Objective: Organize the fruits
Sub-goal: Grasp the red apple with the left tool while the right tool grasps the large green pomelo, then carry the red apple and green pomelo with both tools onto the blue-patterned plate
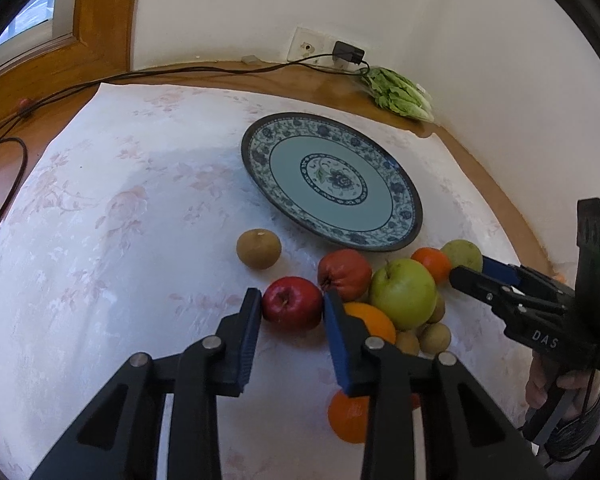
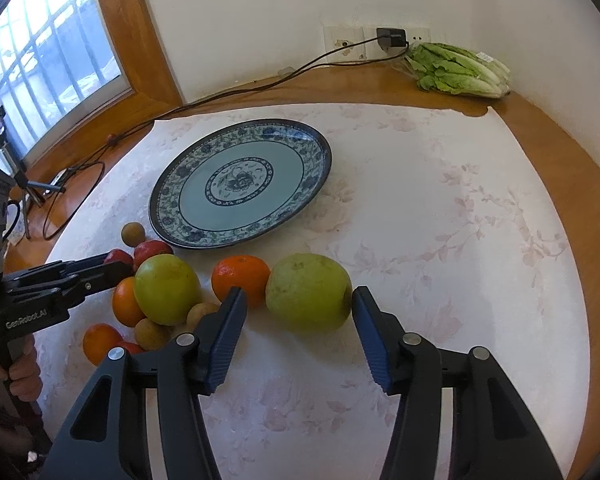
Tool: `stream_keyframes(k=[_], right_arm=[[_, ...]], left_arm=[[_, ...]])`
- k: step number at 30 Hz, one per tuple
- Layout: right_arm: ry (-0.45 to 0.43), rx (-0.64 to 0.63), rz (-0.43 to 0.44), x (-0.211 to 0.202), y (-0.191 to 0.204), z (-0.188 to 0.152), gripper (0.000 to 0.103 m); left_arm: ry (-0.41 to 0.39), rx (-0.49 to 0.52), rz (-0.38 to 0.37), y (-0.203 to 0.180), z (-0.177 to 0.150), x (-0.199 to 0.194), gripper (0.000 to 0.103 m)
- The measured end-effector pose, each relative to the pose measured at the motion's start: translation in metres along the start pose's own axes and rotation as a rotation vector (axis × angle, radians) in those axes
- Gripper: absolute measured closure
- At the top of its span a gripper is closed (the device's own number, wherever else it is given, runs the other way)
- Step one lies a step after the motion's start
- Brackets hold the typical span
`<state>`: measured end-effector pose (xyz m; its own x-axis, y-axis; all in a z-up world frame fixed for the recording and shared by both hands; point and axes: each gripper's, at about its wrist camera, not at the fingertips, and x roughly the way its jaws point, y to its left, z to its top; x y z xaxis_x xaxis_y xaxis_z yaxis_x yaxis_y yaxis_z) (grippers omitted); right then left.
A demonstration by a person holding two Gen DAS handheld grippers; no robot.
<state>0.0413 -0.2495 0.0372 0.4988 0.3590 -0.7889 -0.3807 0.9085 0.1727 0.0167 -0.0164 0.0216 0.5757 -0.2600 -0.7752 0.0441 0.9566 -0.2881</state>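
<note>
Both claws at the fruit pile in front of the plate [image 1: 400, 184].

My left claw [image 1: 290, 300] was clamped on the red apple [image 1: 292, 302], which sat on the desk [image 1: 120, 240] at the near-left edge of the plate's fruit pile. My right claw [image 2: 298, 300] stood half open around the yellow-green pear [image 2: 308, 294]; its right pad looked to be touching the skin, the left one stood clear, beside an orange [image 2: 240, 278] near the plate.

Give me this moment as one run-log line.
left gripper: shut on red apple | right gripper: open around yellow-green fruit | plate: empty
</note>
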Motion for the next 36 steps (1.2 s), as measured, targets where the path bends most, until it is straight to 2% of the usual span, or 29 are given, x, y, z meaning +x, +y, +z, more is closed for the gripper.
stream_keyframes(k=[15,16,19,29,36], right_arm=[[-0.014,0.005,0.0,0.002,-0.001,0.003,0.046],[-0.015,0.007,0.0,0.002,-0.001,0.003,0.047],[-0.015,-0.001,-0.031,0.001,-0.001,0.002,0.06],[-0.034,0.077,0.016,-0.004,-0.011,-0.001,0.064],[-0.022,0.049,0.01,-0.007,-0.008,-0.005,0.063]], left_arm=[[-0.006,0.0,0.018,0.006,-0.003,-0.006,0.07],[-0.006,0.0,0.019,0.006,-0.003,-0.006,0.07],[-0.007,0.0,0.025,0.007,-0.003,-0.007,0.07],[-0.016,0.001,0.039,0.006,-0.004,-0.015,0.07],[-0.018,0.002,0.045,0.007,-0.004,-0.017,0.07]])
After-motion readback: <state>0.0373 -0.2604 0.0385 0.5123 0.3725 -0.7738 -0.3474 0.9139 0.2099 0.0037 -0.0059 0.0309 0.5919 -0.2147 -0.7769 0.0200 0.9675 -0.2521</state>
